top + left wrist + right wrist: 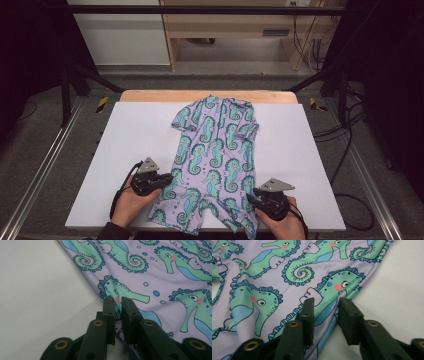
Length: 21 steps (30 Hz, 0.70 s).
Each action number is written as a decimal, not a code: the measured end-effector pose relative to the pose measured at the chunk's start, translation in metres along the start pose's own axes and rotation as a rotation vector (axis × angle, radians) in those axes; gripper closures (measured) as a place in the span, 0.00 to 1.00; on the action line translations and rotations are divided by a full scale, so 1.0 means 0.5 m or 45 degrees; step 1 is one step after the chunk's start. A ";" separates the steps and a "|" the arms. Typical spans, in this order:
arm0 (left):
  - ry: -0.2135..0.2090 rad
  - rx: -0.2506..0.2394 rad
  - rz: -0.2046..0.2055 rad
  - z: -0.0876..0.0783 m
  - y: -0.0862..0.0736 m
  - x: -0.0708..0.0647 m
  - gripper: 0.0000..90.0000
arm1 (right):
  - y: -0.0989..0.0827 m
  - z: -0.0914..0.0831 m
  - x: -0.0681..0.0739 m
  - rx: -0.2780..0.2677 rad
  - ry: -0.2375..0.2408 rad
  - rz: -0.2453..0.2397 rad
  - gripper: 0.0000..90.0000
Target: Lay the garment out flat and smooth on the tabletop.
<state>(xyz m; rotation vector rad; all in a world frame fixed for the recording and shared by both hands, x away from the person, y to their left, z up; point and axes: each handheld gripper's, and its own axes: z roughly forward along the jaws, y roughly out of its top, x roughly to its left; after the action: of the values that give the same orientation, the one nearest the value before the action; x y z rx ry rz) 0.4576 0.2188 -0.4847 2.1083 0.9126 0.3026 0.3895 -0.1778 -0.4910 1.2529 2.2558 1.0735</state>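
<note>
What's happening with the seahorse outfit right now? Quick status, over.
Left gripper pinched on the swimsuit's edge. Right gripper astride the other edge, jaws not yet clamped. Swimsuit flat on the white table. Nothing in the way.

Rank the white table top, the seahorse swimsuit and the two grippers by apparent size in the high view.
1. white table top, largest by far.
2. seahorse swimsuit, covering its middle strip.
3. left gripper and right gripper: they look about alike, so I won't rank one over the other.
</note>
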 end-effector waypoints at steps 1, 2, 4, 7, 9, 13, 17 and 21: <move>-0.003 -0.004 0.004 0.000 -0.002 -0.001 0.94 | -0.001 0.000 0.000 -0.004 -0.002 0.000 0.80; -0.005 -0.006 0.002 0.000 -0.002 -0.001 0.96 | -0.001 -0.001 -0.003 -0.005 0.004 0.000 0.85; -0.004 -0.010 -0.003 -0.001 -0.004 -0.002 0.97 | -0.001 0.000 -0.007 -0.008 0.024 0.004 0.92; -0.003 -0.007 -0.001 -0.003 -0.005 -0.005 0.98 | 0.000 0.000 -0.007 0.003 0.053 -0.037 0.98; -0.001 0.002 0.006 -0.006 -0.006 -0.010 0.98 | 0.002 -0.002 -0.009 0.017 0.067 -0.045 0.98; 0.000 0.002 0.025 -0.016 -0.017 -0.024 0.98 | 0.000 -0.008 -0.013 0.032 0.088 -0.050 0.98; -0.015 0.004 0.021 -0.028 -0.029 -0.037 0.98 | -0.006 -0.018 -0.020 0.043 0.103 -0.060 0.99; -0.039 0.008 0.020 -0.041 -0.044 -0.055 0.98 | -0.014 -0.034 -0.025 0.070 0.119 -0.088 0.99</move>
<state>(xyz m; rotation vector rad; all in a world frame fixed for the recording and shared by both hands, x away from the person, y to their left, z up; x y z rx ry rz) 0.4170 0.2208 -0.4855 2.1211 0.8801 0.2752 0.3821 -0.1979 -0.4862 1.1588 2.3949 1.0728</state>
